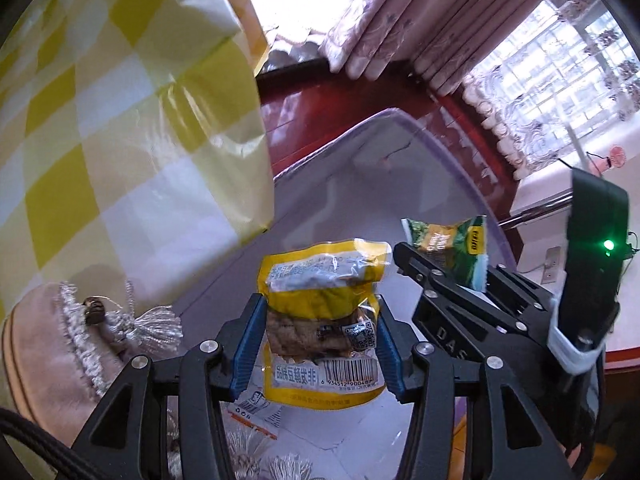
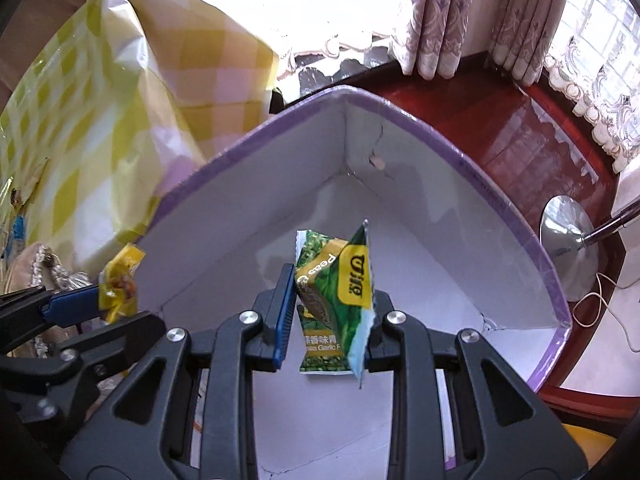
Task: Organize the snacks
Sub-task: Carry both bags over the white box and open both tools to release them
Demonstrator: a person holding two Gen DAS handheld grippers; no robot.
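The left gripper (image 1: 318,334) grips a yellow snack packet (image 1: 320,320), and the right gripper (image 2: 330,308) is closed on a green pea packet (image 2: 336,292), both above the purple-rimmed box (image 2: 400,112).

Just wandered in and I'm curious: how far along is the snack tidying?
Done: nothing visible yet; the purple-edged box shows no loose packets inside. In hand: the left claw grips a yellow packet, the right claw a green pea packet, both held over the box. Left: dropping them in.
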